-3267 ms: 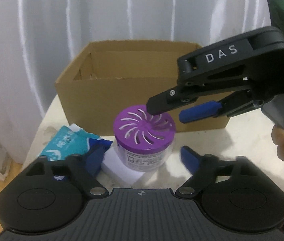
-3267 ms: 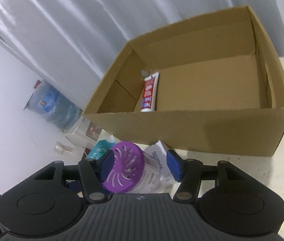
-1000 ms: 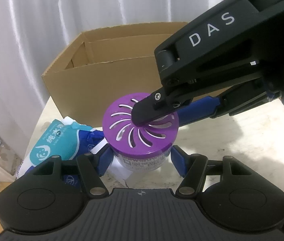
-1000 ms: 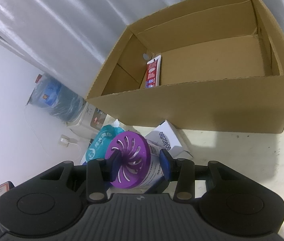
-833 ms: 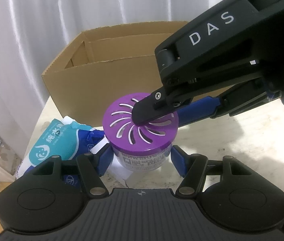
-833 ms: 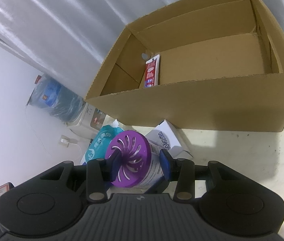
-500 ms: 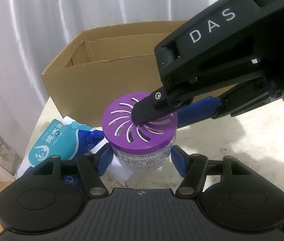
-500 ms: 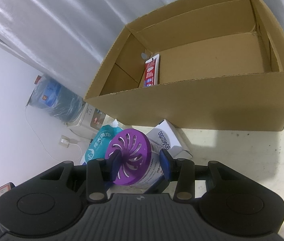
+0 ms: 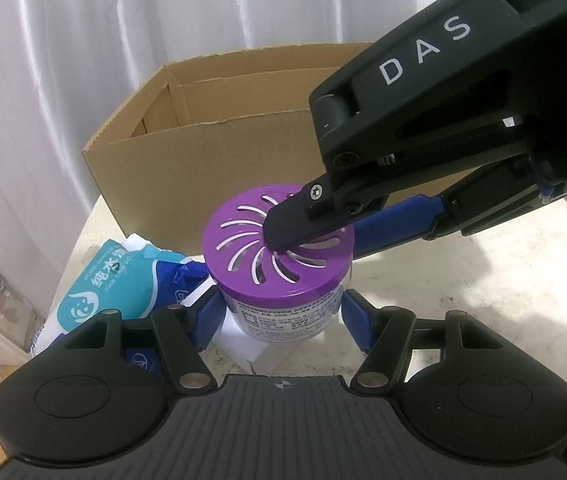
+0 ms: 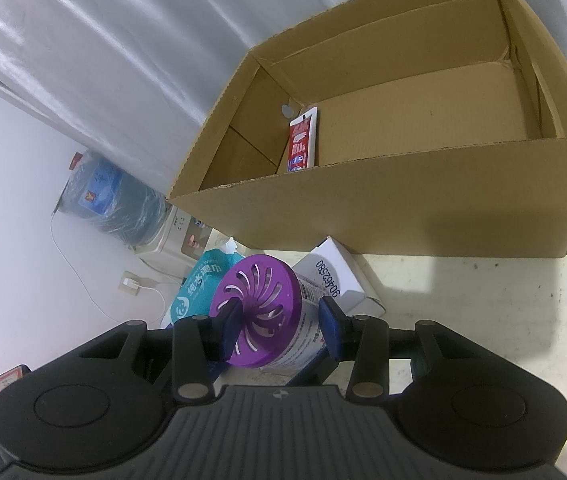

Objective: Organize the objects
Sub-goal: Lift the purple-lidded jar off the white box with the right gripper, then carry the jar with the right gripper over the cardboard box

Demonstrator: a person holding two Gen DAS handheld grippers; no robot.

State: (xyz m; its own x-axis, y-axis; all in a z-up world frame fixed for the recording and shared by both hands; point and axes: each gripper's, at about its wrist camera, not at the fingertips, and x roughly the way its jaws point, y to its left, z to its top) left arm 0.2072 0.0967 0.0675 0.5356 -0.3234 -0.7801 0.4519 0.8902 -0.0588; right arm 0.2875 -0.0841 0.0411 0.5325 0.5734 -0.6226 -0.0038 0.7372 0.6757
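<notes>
table (image 9: 483, 280) | purple-lidded jar (image 9: 279, 248) unmoved | both grippers' jaws stay clamped

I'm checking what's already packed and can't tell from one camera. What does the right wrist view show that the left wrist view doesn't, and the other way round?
Only the right wrist view looks down into the cardboard box, where a red and white tube lies on the floor by the left wall; it also shows a water jug beyond the table.

Only the left wrist view shows the right gripper from outside, its fingers pinching the purple-lidded jar, and the left gripper with its pads at the jar's body.

Both show the jar, the box, the teal wipes pack and the white carton.
</notes>
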